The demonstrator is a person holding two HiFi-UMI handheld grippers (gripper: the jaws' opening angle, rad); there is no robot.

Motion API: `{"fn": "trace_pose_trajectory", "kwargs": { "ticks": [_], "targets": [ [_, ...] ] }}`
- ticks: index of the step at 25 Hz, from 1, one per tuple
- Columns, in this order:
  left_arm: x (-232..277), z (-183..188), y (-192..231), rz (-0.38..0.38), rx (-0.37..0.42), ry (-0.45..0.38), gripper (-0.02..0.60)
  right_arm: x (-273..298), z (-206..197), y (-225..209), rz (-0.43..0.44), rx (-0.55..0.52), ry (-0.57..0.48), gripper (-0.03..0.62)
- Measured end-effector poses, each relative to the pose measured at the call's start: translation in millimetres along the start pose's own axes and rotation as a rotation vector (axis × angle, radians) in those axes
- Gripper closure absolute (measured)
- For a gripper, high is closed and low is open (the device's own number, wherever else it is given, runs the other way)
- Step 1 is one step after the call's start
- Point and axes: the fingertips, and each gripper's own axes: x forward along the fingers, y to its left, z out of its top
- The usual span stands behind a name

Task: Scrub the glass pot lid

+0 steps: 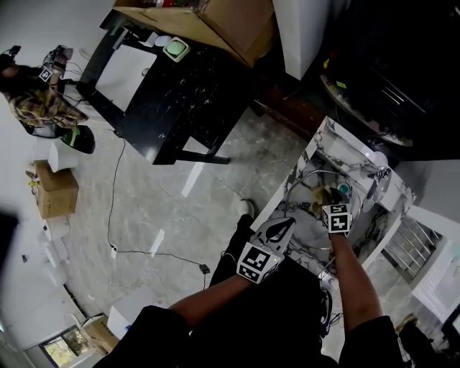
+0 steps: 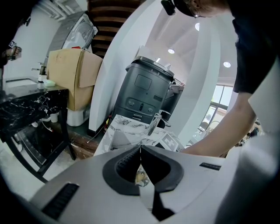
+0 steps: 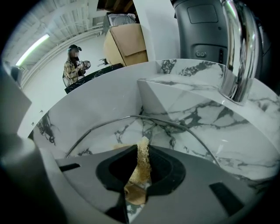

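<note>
Your right gripper [image 3: 142,151] pinches one tan fibrous scrubber [image 3: 141,171]; left gripper [image 2: 140,149] jaws pressed together; one round glass lid [image 3: 131,117], partly hidden.

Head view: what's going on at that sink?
A person works at the marble sink with two tools. The right hand-held gripper is shut on a tan scrub pad, held down over the glass pot lid in the basin. The left hand-held gripper is shut and empty, back by the sink's near edge.

Glossy grey marble-tile floor [image 1: 180,194], black marble-topped table [image 1: 172,93] beside a big cardboard box [image 1: 230,21], smaller box [image 1: 56,192] on the floor, recessed ceiling lights [image 2: 171,51], bright window [image 2: 218,94]
</note>
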Motion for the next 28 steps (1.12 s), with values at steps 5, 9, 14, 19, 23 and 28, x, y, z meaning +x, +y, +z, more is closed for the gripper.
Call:
{"fn": "trace_pose_trajectory", "kwargs": {
  "ticks": [5,9,14,19,23,28],
  "targets": [
    [2,0,0,0.001,0.007,-0.003,0.563,-3,-3,-11,-0.023,0.005,-0.002,0.53],
    [3,0,-5,-0.008,0.01,-0.003,0.563,-8,-10,-22,-0.047,0.017,0.002,0.53],
    [3,1,-9,-0.02,0.017,0.002,0.563,-17,-16,-36,-0.075,0.029,0.005,0.53],
    [9,-2,-18,-0.059,0.042,0.009,0.563,-22,-22,-48,-0.088,0.042,0.007,0.53],
    [10,-7,-25,-0.072,0.035,0.017,0.563,-27,-28,-57,-0.116,0.048,0.016,0.53],
    [9,-11,-33,-0.083,0.067,0.026,0.563,-36,-36,-63,-0.146,0.05,0.029,0.53]
  ]
}}
